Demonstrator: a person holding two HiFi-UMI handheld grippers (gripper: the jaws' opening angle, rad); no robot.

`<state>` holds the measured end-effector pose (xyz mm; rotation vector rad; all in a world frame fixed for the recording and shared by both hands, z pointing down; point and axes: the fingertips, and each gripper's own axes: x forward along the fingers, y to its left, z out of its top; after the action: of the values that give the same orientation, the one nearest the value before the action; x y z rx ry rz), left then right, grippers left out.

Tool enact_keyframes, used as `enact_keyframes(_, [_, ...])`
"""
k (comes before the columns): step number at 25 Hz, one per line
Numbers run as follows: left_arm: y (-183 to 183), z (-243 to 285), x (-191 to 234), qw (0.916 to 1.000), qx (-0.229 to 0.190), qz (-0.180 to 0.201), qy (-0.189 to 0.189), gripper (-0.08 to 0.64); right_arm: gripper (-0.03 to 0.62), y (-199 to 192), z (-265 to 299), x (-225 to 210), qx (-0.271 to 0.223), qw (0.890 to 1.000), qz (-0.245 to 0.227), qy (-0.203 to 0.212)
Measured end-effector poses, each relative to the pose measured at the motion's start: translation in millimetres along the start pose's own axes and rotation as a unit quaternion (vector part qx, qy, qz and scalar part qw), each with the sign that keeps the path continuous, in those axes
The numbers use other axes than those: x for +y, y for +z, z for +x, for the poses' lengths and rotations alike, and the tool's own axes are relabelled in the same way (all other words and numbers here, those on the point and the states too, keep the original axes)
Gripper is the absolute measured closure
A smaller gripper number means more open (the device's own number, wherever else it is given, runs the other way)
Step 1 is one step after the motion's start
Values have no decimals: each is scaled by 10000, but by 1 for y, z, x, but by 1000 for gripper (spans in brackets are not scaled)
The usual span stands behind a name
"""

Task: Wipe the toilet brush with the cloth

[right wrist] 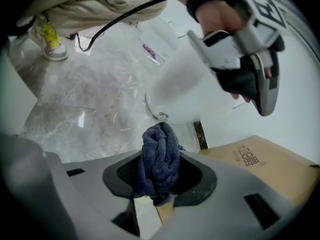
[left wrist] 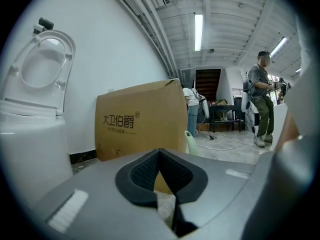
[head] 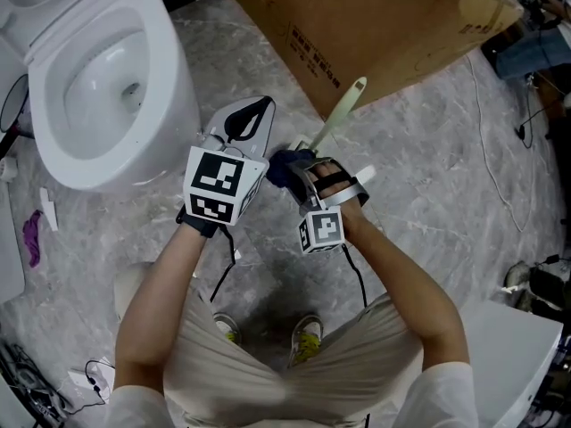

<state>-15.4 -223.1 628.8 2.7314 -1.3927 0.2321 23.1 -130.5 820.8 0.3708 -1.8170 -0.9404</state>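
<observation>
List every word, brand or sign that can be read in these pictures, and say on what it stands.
"大卫伯爵" with an ® sign: printed on the side of the cardboard box.
The smaller line under it, and the print on the box in the head view: too small to read.

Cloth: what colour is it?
The cloth is dark blue, seen best in the right gripper view.
</observation>
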Motion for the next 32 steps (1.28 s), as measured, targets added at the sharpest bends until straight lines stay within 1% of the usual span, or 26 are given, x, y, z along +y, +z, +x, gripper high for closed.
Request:
enact_keyframes(1, [-1, 1, 1, 10000, 11, 25, 5, 560, 434, 2, -1, 11, 145, 9997, -129, -143])
enact_keyframes(3, [-4, 4, 4, 10000, 66, 59, 25, 560, 434, 9, -6, 24, 320, 9962, -511, -623])
enact_keyframes(5, [0, 6, 4, 9999, 105, 96, -12, 560, 436, 15, -13, 17, 466, 9863, -930, -1277])
enact_keyframes(6, [6, 6, 3, 9998, 75, 181, -63, 560, 436, 17, -17, 5, 580, 9802, -973, -1625])
enact_keyframes(7, [13, 6, 4, 9994, 16, 323, -114, 560, 436, 16, -20, -10, 751, 9738, -850, -1971])
enact_keyframes(9, [24, 3, 9, 9982, -104, 584, -129, 560, 436, 7, -29, -43, 1192, 9582, -262, -2586])
enact_keyframes(10, [27, 2, 14, 9981, -148, 589, -93, 560, 436, 1, -36, -58, 1395, 9484, 34, -2846])
enact_keyframes(12, [30, 2, 22, 9991, -227, 347, -36, 560, 436, -10, -51, -83, 1659, 9298, 391, -3261])
enact_keyframes(13, [30, 2, 25, 9994, -257, 215, -46, 560, 436, -13, -58, -93, 1716, 9234, 441, -3405])
enact_keyframes(14, [30, 2, 25, 9995, -271, 139, -71, 560, 436, -14, -63, -99, 1740, 9191, 440, -3506])
enact_keyframes(15, [29, 2, 26, 9995, -268, 127, -102, 560, 436, -15, -66, -104, 1751, 9167, 422, -3567])
enact_keyframes(17, [25, 1, 25, 9995, -218, 194, -151, 560, 436, -19, -68, -107, 1776, 9156, 413, -3584])
enact_keyframes(20, [18, 0, 23, 9994, -129, 249, -211, 560, 436, -27, -62, -105, 1795, 9195, 376, -3475])
enact_keyframes(24, [18, -6, 21, 9989, -111, 358, -293, 560, 436, -34, -51, -101, 1799, 9258, 398, -3300])
enact_keyframes(29, [17, -10, 22, 9987, -60, 395, -308, 560, 436, -40, -39, -89, 1859, 9310, 702, -3063])
enact_keyframes(32, [15, -11, 20, 9983, -41, 446, -360, 560, 436, -40, -32, -78, 1874, 9341, 781, -2936])
